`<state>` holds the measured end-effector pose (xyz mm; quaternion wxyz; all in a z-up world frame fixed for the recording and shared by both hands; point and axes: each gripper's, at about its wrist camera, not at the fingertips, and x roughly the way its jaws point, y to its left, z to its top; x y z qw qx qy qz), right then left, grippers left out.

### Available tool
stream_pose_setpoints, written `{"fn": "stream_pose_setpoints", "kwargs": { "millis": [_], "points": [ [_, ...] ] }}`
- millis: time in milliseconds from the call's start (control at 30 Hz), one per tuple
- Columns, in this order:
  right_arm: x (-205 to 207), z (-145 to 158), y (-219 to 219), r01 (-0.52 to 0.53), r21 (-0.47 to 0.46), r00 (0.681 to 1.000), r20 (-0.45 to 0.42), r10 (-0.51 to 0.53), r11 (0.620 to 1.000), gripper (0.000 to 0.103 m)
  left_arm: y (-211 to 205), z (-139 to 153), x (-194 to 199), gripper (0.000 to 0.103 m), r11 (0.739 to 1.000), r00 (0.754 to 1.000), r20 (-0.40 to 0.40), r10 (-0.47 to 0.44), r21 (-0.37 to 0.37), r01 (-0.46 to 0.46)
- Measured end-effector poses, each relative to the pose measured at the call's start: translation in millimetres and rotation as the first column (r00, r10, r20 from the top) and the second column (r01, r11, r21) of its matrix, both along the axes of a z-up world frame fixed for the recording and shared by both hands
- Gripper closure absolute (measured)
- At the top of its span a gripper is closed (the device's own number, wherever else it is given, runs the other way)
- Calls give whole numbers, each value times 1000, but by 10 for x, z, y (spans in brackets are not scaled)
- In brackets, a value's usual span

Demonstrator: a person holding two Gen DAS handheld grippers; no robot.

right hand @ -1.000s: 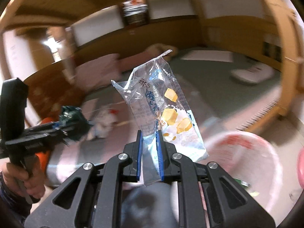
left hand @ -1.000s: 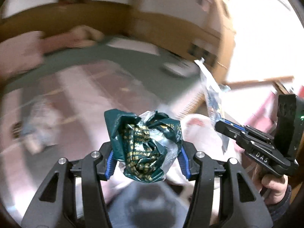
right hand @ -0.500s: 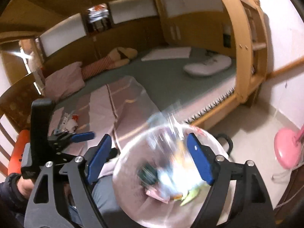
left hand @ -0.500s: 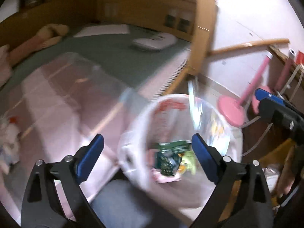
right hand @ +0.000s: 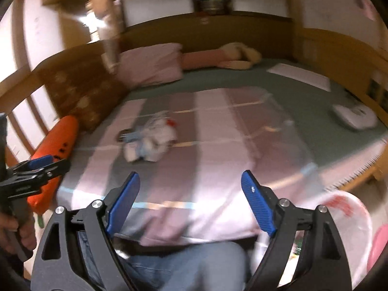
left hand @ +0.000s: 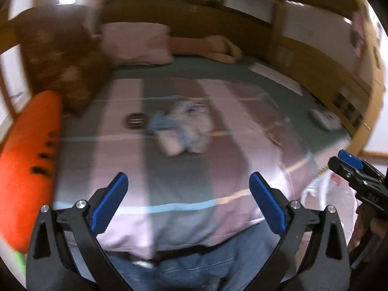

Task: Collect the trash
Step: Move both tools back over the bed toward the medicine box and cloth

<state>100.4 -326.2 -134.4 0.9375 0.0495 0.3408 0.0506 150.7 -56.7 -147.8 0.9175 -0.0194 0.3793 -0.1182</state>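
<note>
Both wrist cameras sit low at the bed's near edge, angled down along open blue fingers across the striped blanket [left hand: 184, 174], sharing the crumpled litter [right hand: 150, 140] and pink pillow [left hand: 135, 43].

Home bedroom: bed [right hand: 218, 160], pink pillow [right hand: 150, 64], wooden headboard [right hand: 80, 89].

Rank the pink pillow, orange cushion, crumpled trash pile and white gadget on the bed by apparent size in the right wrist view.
1. Pink pillow
2. Orange cushion, nearer and partly hidden, so unsure
3. Crumpled trash pile
4. White gadget
</note>
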Motion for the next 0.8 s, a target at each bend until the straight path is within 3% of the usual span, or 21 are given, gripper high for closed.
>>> {"fn": "stream_pose_setpoints", "kwargs": {
  "millis": [133, 333, 800],
  "points": [
    [163, -1, 557, -102, -24, 995, -10, 102, 994, 19, 525, -33, -29, 3, 994, 993, -13, 113, 0, -113],
    [210, -43, 1013, -173, -57, 984, -38, 171, 983, 17, 820, -116, -103, 3, 987, 987, -39, 155, -28, -156],
    [200, -71, 993, -128, -57, 991, -54, 125, 990, 17, 724, -142, -115, 3, 992, 992, -34, 120, -40, -121]
  ]
}}
